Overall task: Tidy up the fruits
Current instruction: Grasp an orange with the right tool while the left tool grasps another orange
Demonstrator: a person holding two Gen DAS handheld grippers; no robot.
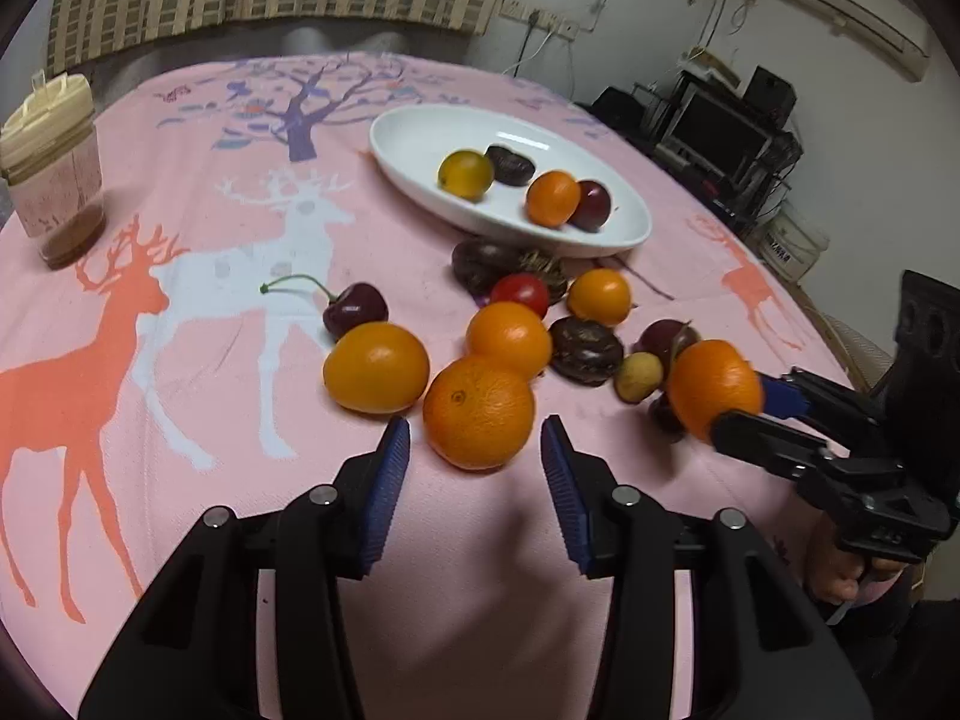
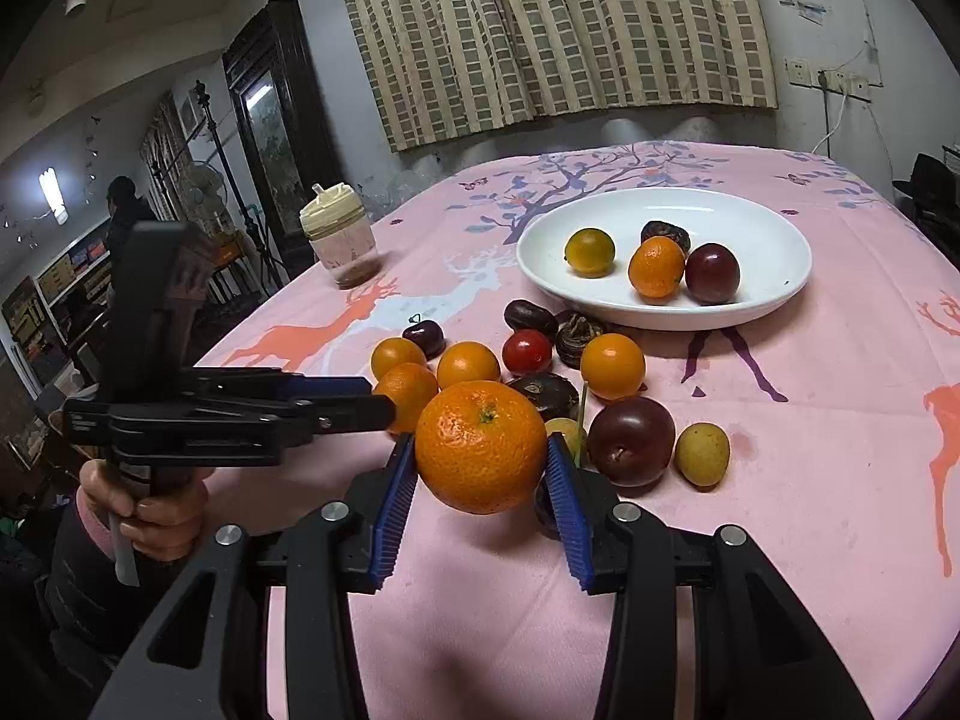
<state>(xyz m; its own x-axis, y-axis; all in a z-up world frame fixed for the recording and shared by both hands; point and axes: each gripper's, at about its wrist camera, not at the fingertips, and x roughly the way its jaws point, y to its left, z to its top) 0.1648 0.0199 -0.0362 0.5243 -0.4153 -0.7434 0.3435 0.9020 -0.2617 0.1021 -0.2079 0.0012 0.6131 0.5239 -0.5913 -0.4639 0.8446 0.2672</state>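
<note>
My right gripper (image 2: 482, 457) is shut on a mandarin orange (image 2: 480, 447) and holds it above the pink tablecloth; both also show in the left wrist view, the gripper (image 1: 741, 408) and the orange (image 1: 714, 390). My left gripper (image 1: 475, 435) is open, its jaws on either side of another orange (image 1: 478, 412) that rests on the cloth. A white oval plate (image 1: 414, 138) (image 2: 762, 240) holds several fruits. A loose pile of oranges, a cherry tomato (image 2: 527, 351), plums, a cherry (image 1: 354, 315) and dark fruits lies in front of the plate.
A lidded plastic cup (image 1: 51, 174) (image 2: 340, 237) stands at the table's far left. A curtain and wall lie behind the table. Shelving with electronics (image 1: 720, 132) stands at the right. A person stands in the far room (image 2: 123, 210).
</note>
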